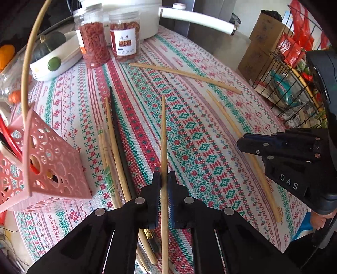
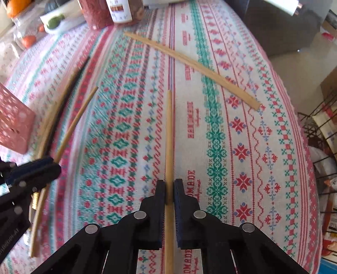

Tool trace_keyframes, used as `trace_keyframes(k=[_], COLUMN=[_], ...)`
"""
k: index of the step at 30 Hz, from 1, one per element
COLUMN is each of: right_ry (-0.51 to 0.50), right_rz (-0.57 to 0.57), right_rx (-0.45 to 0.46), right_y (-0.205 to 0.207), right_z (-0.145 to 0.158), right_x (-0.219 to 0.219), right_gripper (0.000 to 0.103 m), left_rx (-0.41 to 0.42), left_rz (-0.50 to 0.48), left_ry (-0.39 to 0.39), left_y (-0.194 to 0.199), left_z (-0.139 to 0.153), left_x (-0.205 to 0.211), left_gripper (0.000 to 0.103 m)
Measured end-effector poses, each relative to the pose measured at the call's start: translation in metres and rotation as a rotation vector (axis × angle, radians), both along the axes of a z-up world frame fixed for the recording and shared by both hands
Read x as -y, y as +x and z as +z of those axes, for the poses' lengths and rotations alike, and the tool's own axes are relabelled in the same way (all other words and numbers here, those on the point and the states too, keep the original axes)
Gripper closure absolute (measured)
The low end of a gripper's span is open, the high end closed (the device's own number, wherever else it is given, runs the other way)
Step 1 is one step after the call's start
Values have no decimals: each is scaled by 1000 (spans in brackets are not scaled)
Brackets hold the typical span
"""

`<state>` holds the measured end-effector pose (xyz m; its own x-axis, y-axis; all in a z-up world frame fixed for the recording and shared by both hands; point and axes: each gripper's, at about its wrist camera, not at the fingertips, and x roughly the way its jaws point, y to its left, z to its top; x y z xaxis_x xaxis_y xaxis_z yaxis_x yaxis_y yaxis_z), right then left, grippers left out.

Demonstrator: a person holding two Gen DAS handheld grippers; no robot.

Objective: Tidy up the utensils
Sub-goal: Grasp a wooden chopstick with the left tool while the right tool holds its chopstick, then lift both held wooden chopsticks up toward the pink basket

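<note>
My left gripper (image 1: 164, 175) is shut on a plain wooden chopstick (image 1: 163, 130) that points away over the patterned tablecloth (image 1: 210, 147). At the right of the same view, my right gripper (image 1: 242, 142) pinches another wooden chopstick (image 1: 223, 111). In the right wrist view, the right gripper (image 2: 169, 183) is shut on that chopstick (image 2: 169, 137), and the left gripper (image 2: 53, 163) holds its own chopstick (image 2: 78, 118) at the left. A longer wooden chopstick (image 1: 185, 73) (image 2: 189, 63) lies loose farther back. A black chopstick (image 1: 119, 134) and several wooden ones (image 1: 110, 134) lie beside a pink perforated basket (image 1: 52, 164) (image 2: 14, 124).
Two jars of dried red food (image 1: 92, 42) (image 1: 125, 38), a white dish with a green squash (image 1: 52, 57) and a white pot (image 1: 134, 12) stand at the back. A wire rack of packets (image 1: 290, 80) and cardboard boxes (image 1: 263, 42) stand beyond the table's right edge.
</note>
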<state>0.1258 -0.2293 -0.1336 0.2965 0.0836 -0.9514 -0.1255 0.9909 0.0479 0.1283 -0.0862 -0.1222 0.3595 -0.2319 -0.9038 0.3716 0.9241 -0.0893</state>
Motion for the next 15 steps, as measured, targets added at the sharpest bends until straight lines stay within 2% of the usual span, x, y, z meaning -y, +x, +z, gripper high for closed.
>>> trace_keyframes(k=[8,15], right_ry=[137,215], right_rz=[-18,-38], right_rx=[196,353], right_y=[-35,-55], right_z=[67,107], right_x=[-5,-6], right_gripper=[96,96], left_rx=[138,260], left_rz=[-18,-7], left_ry=[-62,-131], left_y=[-32,-65], left_z=[57,103], left_x=[-16,-41], left_gripper=[96,96])
